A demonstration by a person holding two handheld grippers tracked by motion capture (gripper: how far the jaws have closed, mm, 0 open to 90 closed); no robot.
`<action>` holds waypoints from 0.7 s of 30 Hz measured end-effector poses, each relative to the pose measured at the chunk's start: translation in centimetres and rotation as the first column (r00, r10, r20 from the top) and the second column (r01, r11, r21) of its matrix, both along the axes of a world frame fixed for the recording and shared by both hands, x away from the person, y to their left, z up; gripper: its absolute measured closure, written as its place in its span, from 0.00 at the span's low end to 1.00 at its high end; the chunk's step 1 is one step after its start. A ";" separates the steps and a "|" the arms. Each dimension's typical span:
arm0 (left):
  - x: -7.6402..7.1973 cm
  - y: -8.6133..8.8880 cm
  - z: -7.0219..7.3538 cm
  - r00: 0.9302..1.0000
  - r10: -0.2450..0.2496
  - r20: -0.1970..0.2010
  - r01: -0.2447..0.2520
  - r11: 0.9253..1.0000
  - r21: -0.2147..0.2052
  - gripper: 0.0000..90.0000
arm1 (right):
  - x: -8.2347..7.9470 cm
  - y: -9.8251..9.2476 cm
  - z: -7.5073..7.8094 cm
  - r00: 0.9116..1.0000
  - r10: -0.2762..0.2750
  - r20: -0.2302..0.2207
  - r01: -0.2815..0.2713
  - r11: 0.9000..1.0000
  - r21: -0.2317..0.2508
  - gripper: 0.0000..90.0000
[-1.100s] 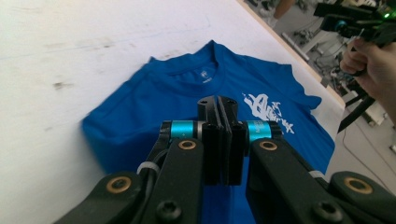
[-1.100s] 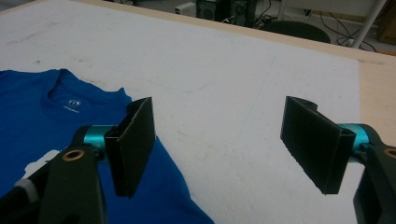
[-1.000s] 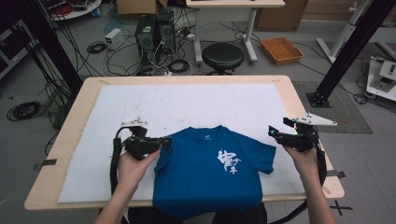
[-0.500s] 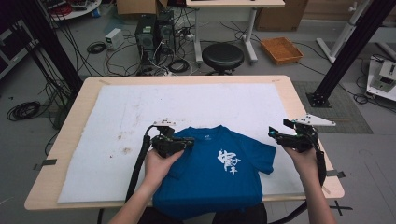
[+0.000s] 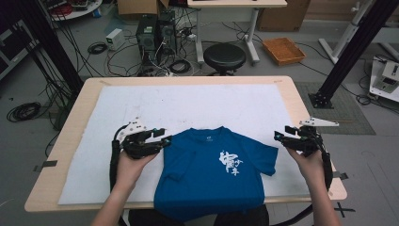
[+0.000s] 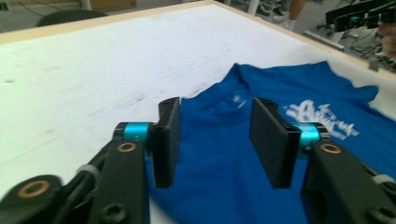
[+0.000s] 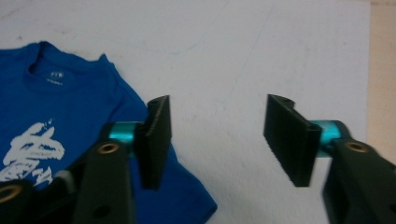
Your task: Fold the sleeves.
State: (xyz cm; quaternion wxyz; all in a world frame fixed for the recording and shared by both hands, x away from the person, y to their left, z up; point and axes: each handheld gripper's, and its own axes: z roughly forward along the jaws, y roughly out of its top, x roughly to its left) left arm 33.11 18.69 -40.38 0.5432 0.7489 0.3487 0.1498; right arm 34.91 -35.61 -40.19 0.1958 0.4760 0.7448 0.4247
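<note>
A blue T-shirt (image 5: 211, 174) with a white print lies flat at the near middle of the white mat (image 5: 197, 103), and its hem hangs over the table's front edge. Its left sleeve looks folded in onto the body. My left gripper (image 5: 162, 136) is open at the shirt's left shoulder. In the left gripper view (image 6: 215, 140) the blue cloth (image 6: 327, 88) lies under and beyond the parted jaws. My right gripper (image 5: 278, 137) is open just right of the right sleeve. In the right gripper view (image 7: 217, 140) bare mat shows between its jaws and the shirt (image 7: 56, 107) lies to the left.
The wooden table (image 5: 306, 108) edge runs close by my right hand. On the floor beyond the table stand a black stool (image 5: 224, 56), computer cases and cables, and an orange tray (image 5: 283, 49). The other gripper (image 6: 359, 16) shows far off in the left gripper view.
My left gripper swung right over the shirt's left shoulder, then drew back to the shirt's left edge. The right gripper has stayed put.
</note>
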 end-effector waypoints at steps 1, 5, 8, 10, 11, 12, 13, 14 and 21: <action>-0.2 0.8 -0.2 1.000 0.004 0.011 -0.004 1.000 -0.011 0.56 | 0.0 0.0 -0.2 1.000 -0.003 -0.010 0.003 1.000 -0.004 0.52; -0.6 2.5 -0.7 0.997 -0.002 0.073 0.001 1.000 0.022 0.47 | 0.0 -0.1 -1.0 0.998 -0.008 -0.058 0.007 1.000 -0.019 0.61; -1.1 3.2 -1.2 0.995 -0.003 0.100 -0.002 0.998 0.057 0.44 | 0.0 -0.2 -1.6 0.996 -0.010 -0.084 0.007 0.999 -0.037 0.64; -1.4 3.9 -1.4 0.994 0.028 0.105 -0.031 0.999 0.021 0.44 | 0.1 -0.2 -2.1 0.994 -0.007 -0.112 0.002 0.999 -0.049 0.67; -1.4 3.9 -1.4 0.994 0.028 0.105 -0.031 0.999 0.021 0.44 | 0.1 -0.2 -2.2 0.993 -0.006 -0.120 0.000 0.999 -0.050 0.67; -1.5 4.1 -1.3 0.994 0.043 0.101 -0.043 0.999 0.000 0.44 | 0.1 -0.2 -2.2 0.993 -0.006 -0.120 0.000 0.999 -0.050 0.67; -1.5 4.4 -1.1 0.994 0.054 0.097 -0.052 0.998 -0.022 0.44 | 0.1 -0.2 -2.3 0.992 -0.004 -0.129 -0.003 0.999 -0.051 0.67; -1.5 4.6 -1.0 0.994 0.064 0.090 -0.060 0.997 -0.039 0.44 | 0.3 -0.2 -2.7 0.989 0.002 -0.149 -0.011 0.998 -0.056 0.69; -1.7 5.4 0.0 0.992 0.090 0.090 -0.087 0.996 -0.029 0.44 | 0.5 -0.1 -3.7 0.977 0.007 -0.215 -0.026 0.996 -0.089 0.87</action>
